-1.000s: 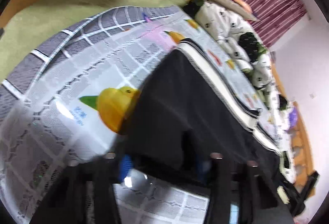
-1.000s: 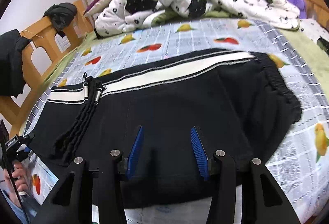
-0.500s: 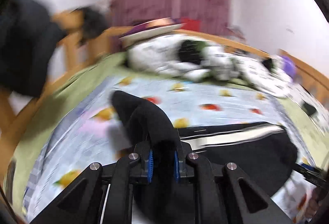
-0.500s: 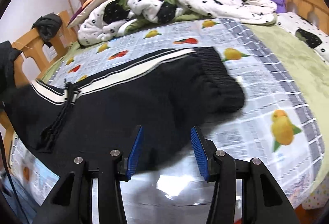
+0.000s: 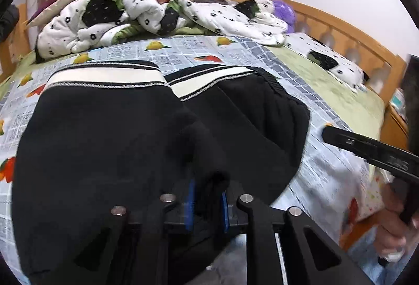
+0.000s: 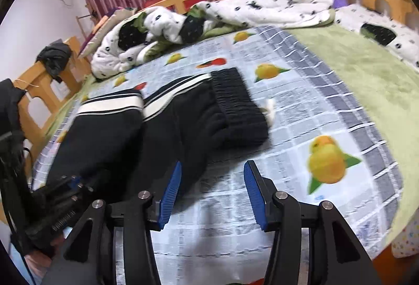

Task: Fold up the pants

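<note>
Seen from the left wrist, black pants (image 5: pixel 110 138) with a white side stripe are laid folded over on a fruit-printed sheet (image 5: pixel 183 48). Black cloth is bunched between the blue pads of the left gripper (image 5: pixel 207 203), whose jaws have just been opening slightly. No writing can be read. Seen from the right wrist, the right gripper (image 6: pixel 212 196) is held half open, empty, above the sheet near the pants' right edge.

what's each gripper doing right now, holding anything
left gripper: jaws have just been opening a little, black pants fabric pinched between them.
right gripper: open, holding nothing.
</note>
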